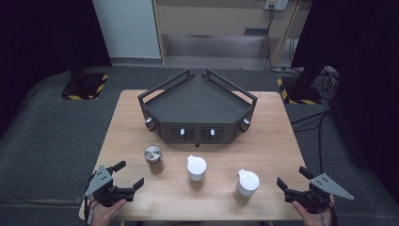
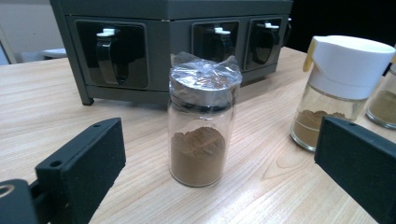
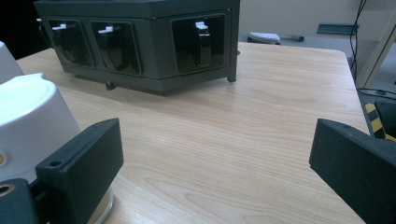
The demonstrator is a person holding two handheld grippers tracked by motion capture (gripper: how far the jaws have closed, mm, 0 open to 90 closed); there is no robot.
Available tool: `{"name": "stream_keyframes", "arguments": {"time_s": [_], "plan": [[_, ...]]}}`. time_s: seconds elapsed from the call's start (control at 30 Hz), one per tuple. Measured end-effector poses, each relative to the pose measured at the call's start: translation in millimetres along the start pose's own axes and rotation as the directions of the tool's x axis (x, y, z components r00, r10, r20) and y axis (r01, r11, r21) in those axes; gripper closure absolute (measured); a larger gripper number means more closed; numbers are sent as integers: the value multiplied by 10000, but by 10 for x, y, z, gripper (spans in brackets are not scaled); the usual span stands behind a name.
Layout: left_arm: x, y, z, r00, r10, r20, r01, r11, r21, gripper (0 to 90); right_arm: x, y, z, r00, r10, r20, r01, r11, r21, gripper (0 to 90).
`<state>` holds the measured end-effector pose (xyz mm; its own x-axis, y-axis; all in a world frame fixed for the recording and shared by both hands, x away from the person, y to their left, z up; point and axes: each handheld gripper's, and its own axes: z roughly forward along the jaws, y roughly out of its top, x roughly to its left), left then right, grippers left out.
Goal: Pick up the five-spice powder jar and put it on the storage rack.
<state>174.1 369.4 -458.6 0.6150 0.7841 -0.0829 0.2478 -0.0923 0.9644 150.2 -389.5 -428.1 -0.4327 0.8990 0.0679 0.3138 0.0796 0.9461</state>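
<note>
- A pale wooden table (image 1: 273,141) on grey carpet, dark curtains either side, a light wall and cabinet at the back.
- Nearest us, two hands come in at the table's near edge, each cut off by the bottom of the high view, one at each front corner.
- The left gripper (image 1: 129,174) sits low and level at the near left, pointing up-table and inward, jaws released and spread wide, nothing between them.
- Straight ahead of it in the left gripper view stands the foil-topped jar (image 2: 201,119), upright, brown powder in its lower part, crinkled clear wrap over a metal lid; it is near the jaws but not touched.
- The right gripper (image 1: 292,178) mirrors it at the near right, jaws released too, open on bare wood.
- The right white-capped jar (image 1: 246,186) stands just left of that gripper; in the right gripper view a jaw hides its base and the frame edge crops it.
- The middle white-capped jar (image 1: 196,168) stands between the other two, apart from both.
- Open wood lies between the jars and to the right.
- Farthest, the dark angled rack (image 1: 197,110), with white-tipped holders in its front slots; what they hold is hard to make out.
</note>
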Motion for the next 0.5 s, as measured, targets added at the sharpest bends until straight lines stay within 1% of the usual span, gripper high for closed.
{"name": "stream_keyframes", "arguments": {"time_s": [0.13,0.23,0.27,0.43,0.5], "plan": [[13,-6,0,10000,-77,12,77,10000,-21,8,-8,-6,1,10000,28,0,-28,10000,-42,27],[14,-3,3,10000,-58,38,58,10000,11,8,-18,-8,6,10000,86,-45,-86,10000,-26,27],[22,-2,5,9999,-78,122,78,10000,26,8,-20,-8,6,9999,94,-53,-94,10000,-6,27],[15,4,-3,9998,48,181,-50,10000,85,8,-28,-7,2,9998,115,-148,-116,9999,-40,26],[28,-6,-8,9997,-31,250,31,10000,13,8,-29,-11,-3,9997,78,-213,-80,9999,-121,27]]}}
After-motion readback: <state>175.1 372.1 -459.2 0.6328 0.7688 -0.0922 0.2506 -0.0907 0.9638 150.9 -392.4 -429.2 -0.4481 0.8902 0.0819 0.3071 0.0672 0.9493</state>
